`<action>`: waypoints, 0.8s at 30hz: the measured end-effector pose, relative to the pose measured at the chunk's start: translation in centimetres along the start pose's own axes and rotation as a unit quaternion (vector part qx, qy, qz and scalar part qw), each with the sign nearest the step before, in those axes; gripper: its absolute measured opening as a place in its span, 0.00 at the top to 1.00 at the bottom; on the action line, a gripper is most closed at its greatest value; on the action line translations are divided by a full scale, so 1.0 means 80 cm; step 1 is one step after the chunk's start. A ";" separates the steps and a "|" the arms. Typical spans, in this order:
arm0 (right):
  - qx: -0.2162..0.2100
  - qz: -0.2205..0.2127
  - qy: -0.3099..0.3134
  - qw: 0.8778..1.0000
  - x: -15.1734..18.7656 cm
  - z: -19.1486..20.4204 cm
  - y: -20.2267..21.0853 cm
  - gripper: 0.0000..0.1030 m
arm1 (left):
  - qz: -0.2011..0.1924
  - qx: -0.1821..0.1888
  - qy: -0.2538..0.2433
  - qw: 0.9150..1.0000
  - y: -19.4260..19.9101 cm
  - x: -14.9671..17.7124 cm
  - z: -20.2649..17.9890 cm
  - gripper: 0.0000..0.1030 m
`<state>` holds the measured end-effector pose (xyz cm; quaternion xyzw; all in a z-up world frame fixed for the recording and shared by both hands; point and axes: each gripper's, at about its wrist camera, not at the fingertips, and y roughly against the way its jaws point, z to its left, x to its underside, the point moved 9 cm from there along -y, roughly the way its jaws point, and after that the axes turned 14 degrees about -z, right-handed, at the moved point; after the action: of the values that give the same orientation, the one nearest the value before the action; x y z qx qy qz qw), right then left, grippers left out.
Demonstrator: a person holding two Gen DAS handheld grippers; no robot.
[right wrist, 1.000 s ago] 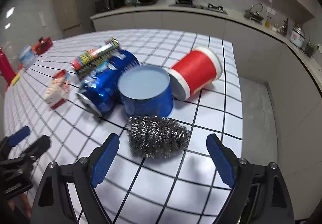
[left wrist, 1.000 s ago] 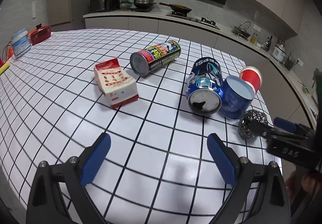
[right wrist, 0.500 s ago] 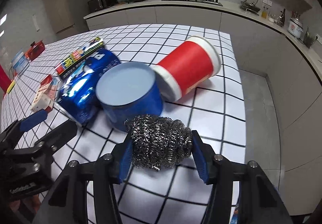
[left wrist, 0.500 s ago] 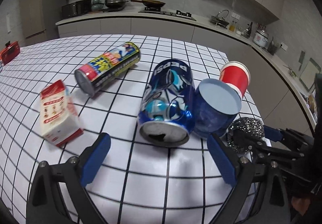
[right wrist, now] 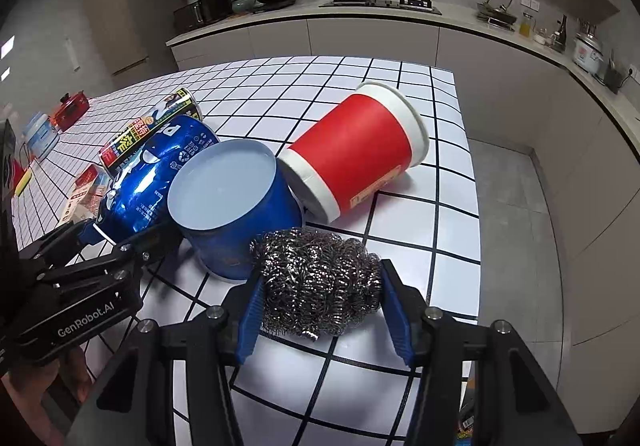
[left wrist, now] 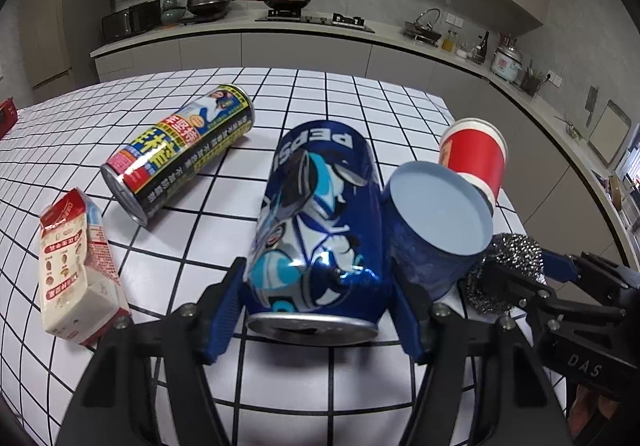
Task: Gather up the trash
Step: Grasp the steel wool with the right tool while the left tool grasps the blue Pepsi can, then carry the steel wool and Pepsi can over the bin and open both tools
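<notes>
A second ago both my grippers stood wide and clear of the trash; now each has closed in on a piece. My left gripper (left wrist: 314,308) has come up to the blue soda can (left wrist: 316,234), and its jaws are closing with the blue pads against the can's sides, near the opened end. My right gripper (right wrist: 320,310) is clamped on the steel scrubber (right wrist: 318,282), which it was only approaching before.

The white table (left wrist: 352,97) with its black grid lines carries everything. The soda can lies on its side, glossy dented metal, at the table's near edge. Touching its right side is a blue tub (left wrist: 436,226), round, tipped over, pale inside. Behind the tub lies a red paper cup (left wrist: 476,155) with white rims. Left of the soda can lie a tall printed tin (left wrist: 180,151) and a crumpled carton (left wrist: 76,270). The scrubber, a springy wad of shiny wire coils, sits just right of the tub.
</notes>
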<state>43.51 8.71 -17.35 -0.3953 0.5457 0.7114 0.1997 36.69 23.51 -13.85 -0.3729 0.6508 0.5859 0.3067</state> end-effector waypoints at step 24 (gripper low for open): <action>-0.051 -0.020 0.012 0.998 0.037 0.026 0.082 0.47 | -0.022 -0.040 0.011 0.999 0.100 0.038 -0.010 0.35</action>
<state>36.34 8.10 -15.41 -0.4240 0.5028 0.7297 0.1870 28.37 22.63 -12.05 -0.4059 0.6220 0.6000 0.2973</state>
